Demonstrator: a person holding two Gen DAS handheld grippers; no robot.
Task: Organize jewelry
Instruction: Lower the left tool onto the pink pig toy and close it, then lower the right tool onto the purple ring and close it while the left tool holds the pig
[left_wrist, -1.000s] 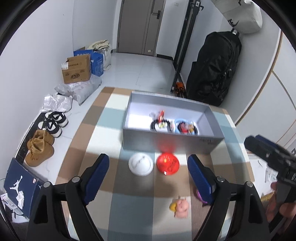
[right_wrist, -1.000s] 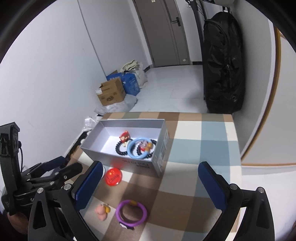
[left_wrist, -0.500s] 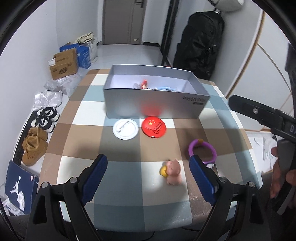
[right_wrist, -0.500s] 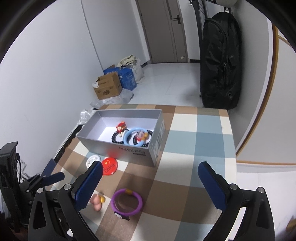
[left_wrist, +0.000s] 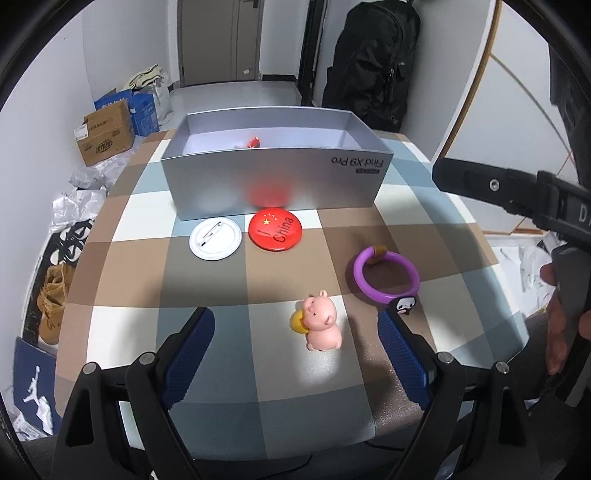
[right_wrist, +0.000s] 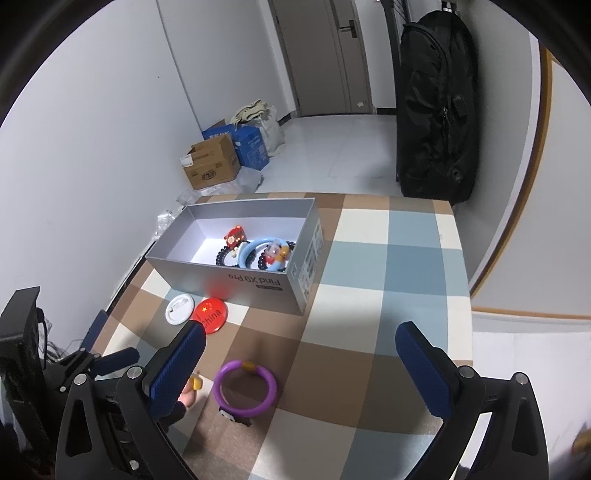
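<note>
Showing box (right_wrist: 236, 258) contents, right view only

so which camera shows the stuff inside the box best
The right wrist view: it looks down into the box, showing a blue ring, dark bead bracelets and a red charm. The left wrist view faces the box's front wall, so only the red charm's top peeks over.

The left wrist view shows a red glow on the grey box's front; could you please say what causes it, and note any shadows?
Left wrist view: glossy red China badge mirrored on the silver-grey cardboard box; broad shadow band crosses the checked tablecloth. Right wrist view: same glow.
</note>
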